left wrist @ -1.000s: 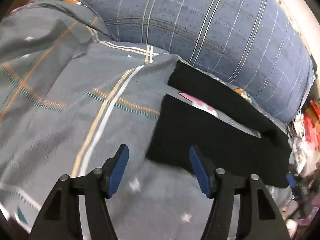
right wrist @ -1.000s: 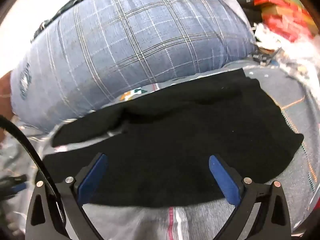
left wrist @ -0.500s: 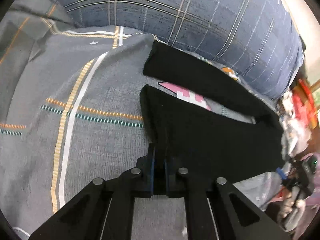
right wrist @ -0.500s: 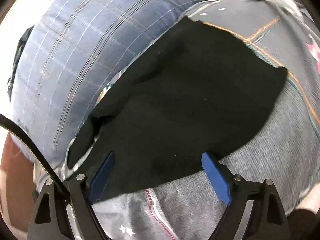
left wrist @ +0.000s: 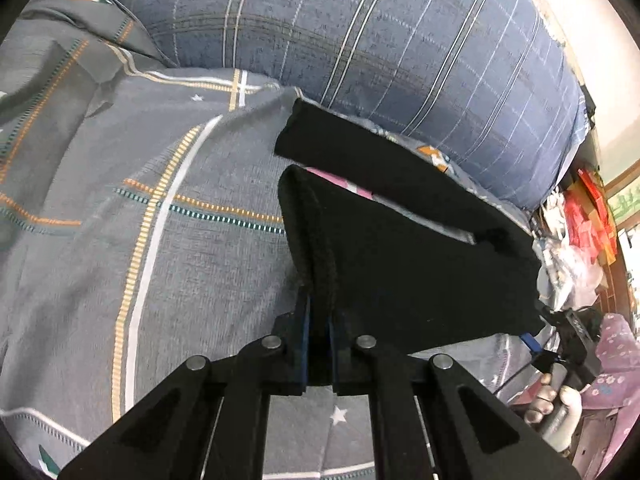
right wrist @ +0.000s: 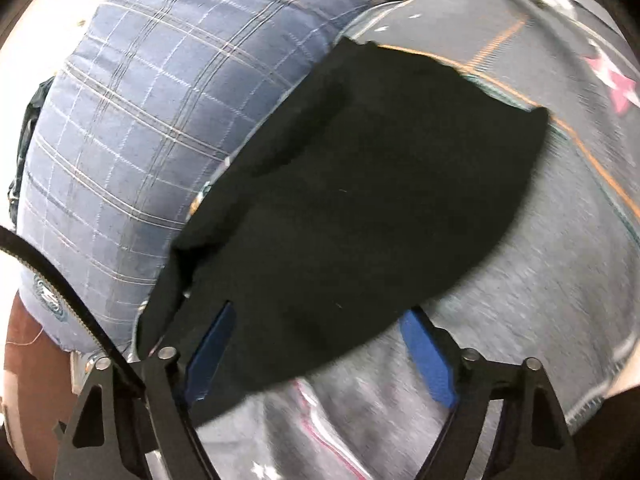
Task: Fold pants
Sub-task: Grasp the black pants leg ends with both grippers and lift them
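Black pants [left wrist: 400, 264] lie spread on a grey patterned bed sheet [left wrist: 168, 264], just in front of a large blue checked pillow [left wrist: 380, 40], as a person starts to fold them. The left gripper [left wrist: 317, 320] is pressed together on the hem of the nearer leg, the cloth rising to it in a taut ridge. The right gripper [right wrist: 320, 344] stands spread across the other end of the pants [right wrist: 360, 184]; its jaws have just been closing, with black cloth lying between the blue pads [right wrist: 430, 360], which do not yet press on it.

The garment's long axis runs alongside the pillow, from the left gripper's leg end away to the end where the right gripper waits, so each gripper has one end directly ahead of it. A fold, by this reading, turns on carrying one end along that axis to the other; the left, already pinching, looks the readier.

The left wrist view alone shows two legs parted, with pink-printed sheet between them, and the person's hand [left wrist: 556, 404] on the other tool beyond the pants. The right wrist view alone shows its own spread jaws and the pillow [right wrist: 160, 120] touching the far edge of the pants.
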The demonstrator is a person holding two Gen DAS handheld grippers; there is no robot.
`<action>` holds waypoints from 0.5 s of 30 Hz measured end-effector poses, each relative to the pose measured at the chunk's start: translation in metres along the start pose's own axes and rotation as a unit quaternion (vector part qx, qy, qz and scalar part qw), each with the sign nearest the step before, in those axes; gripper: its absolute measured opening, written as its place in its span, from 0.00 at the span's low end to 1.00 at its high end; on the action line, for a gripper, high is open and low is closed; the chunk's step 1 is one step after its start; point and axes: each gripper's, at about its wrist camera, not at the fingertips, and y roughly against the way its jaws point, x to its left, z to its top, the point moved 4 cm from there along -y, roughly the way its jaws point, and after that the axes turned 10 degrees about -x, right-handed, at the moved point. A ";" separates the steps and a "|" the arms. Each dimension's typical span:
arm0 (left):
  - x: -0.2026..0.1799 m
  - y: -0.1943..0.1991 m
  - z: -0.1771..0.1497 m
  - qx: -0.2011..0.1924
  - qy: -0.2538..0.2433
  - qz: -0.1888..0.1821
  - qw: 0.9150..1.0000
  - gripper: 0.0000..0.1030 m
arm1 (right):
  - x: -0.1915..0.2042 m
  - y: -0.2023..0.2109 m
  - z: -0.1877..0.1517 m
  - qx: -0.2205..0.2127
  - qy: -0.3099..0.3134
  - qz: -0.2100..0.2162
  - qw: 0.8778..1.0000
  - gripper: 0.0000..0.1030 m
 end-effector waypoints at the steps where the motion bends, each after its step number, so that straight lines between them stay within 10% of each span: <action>1: -0.001 0.005 0.000 -0.003 0.001 0.000 1.000 0.07 | 0.003 -0.004 0.002 0.002 0.000 0.005 1.000 0.74; 5: -0.002 0.020 -0.003 -0.019 0.011 0.003 1.000 0.07 | -0.011 -0.010 0.009 0.016 -0.019 0.015 1.000 0.18; 15: 0.024 0.045 -0.034 -0.006 0.062 0.008 0.998 0.07 | -0.026 0.032 -0.002 0.034 -0.018 0.096 0.995 0.09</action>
